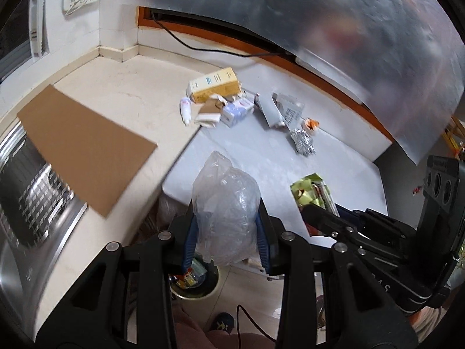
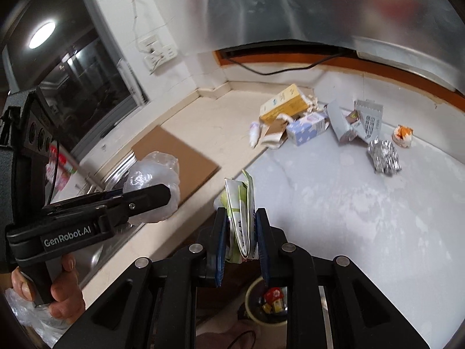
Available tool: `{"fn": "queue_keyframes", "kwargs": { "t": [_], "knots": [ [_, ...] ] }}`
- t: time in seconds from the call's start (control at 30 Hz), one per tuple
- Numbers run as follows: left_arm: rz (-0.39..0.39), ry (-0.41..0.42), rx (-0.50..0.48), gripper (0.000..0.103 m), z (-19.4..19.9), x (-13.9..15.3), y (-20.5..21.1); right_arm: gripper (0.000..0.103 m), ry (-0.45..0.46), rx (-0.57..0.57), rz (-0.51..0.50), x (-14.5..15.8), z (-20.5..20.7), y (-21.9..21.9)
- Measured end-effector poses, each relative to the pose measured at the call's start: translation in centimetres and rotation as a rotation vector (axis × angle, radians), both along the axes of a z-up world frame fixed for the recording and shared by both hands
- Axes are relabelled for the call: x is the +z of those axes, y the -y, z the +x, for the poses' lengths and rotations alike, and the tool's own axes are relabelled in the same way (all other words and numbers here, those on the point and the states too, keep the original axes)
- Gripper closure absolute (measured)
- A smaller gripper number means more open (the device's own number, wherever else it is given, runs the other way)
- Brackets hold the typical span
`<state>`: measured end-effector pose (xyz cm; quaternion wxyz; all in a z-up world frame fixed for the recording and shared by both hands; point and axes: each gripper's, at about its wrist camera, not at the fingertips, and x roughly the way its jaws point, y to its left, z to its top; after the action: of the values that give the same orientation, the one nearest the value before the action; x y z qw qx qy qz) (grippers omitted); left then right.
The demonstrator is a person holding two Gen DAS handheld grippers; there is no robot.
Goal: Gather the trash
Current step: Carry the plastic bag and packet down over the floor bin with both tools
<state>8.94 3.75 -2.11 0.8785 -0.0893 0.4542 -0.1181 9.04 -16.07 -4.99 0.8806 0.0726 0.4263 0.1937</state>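
Between the left jaws, a crumpled clear plastic bag (image 1: 225, 215).

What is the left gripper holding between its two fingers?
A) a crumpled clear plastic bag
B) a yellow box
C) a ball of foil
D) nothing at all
A: the left gripper is closed on a crumpled clear plastic bag, while the yellow box and the ball of foil lie apart on the counter.
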Motion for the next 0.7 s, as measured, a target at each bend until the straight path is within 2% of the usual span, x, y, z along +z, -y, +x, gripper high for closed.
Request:
{"fn": "queue_keyframes", "kwargs": {
  "t": [0.13,0.3,0.5,0.7],
  "knots": [
    [0.001,-0.018,0.014,0.072,-3.3,-1.5,1.1,0.084,-0.023,0.026,-0.018,-1.4,-3.2,0.4],
    [0.023,-0.063,0.022,0.072,-6.1,-4.4,2.3,0.084,-0.090,0.040,-0.014,-4.7,-5.7,1.2],
    [0.044,-0.161,0.029,0.072,-7.6,-8.9,3.2,0.084,-0.185,0.046,-0.023,-10.1,-7.2,1.7],
    [0.080,-0.256,0.037,0.072,-7.8,-14.4,3.3,0.084,-0.284,0.046,-0.041,-17.2,-7.7,1.4]
  ]
}}
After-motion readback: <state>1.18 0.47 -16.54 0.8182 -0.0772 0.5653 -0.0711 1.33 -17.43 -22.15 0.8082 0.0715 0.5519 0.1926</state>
